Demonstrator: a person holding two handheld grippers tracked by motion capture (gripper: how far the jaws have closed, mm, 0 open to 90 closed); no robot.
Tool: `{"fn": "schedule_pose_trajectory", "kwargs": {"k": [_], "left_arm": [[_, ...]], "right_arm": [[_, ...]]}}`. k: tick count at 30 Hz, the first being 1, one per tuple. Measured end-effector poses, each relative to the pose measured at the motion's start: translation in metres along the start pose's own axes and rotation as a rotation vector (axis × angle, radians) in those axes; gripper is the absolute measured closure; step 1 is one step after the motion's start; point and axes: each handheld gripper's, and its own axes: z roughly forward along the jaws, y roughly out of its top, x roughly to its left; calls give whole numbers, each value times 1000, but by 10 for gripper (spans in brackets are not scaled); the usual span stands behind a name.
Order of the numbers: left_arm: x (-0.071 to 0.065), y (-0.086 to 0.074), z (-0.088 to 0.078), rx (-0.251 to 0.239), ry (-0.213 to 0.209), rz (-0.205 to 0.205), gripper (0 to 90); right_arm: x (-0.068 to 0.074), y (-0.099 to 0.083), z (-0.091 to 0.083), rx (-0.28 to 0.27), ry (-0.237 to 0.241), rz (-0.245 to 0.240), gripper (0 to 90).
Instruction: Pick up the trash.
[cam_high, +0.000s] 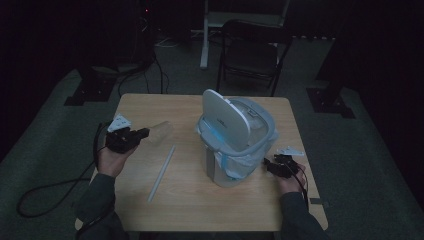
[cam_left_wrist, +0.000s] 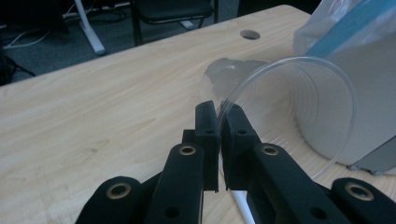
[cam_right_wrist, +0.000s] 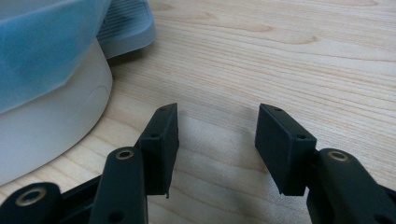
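Here we saw the bench (cam_high: 150, 215), a pale wooden top, with the bin (cam_high: 235, 145) standing right of its middle, lid raised and a liner folded over its rim. Left of the bin lay a long white straw (cam_high: 161, 173), flat on the wood. Our left gripper (cam_high: 131, 139) sat near the bench's left edge, and its jaws were pinched tight on the rim of a clear cup (cam_left_wrist: 299, 107); the cup lay on its side, mouth toward the gripper, its far end near the bin. Our right gripper (cam_right_wrist: 215, 140) rested just beside the bin's base at the right, low over the wood, and its jaws stood wide apart with bare bench between them.
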Motion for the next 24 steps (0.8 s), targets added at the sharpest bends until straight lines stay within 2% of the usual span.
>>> {"fn": "schedule_pose_trajectory", "kwargs": {"k": [9, 24], "left_arm": [[-3, 27, 1, -40, -14, 30, 873], [-10, 60, 2, -89, -26, 63, 873]], "right_arm": [[0, 0, 0, -1, 1, 0, 483], [0, 0, 0, -1, 0, -1, 483]]}}
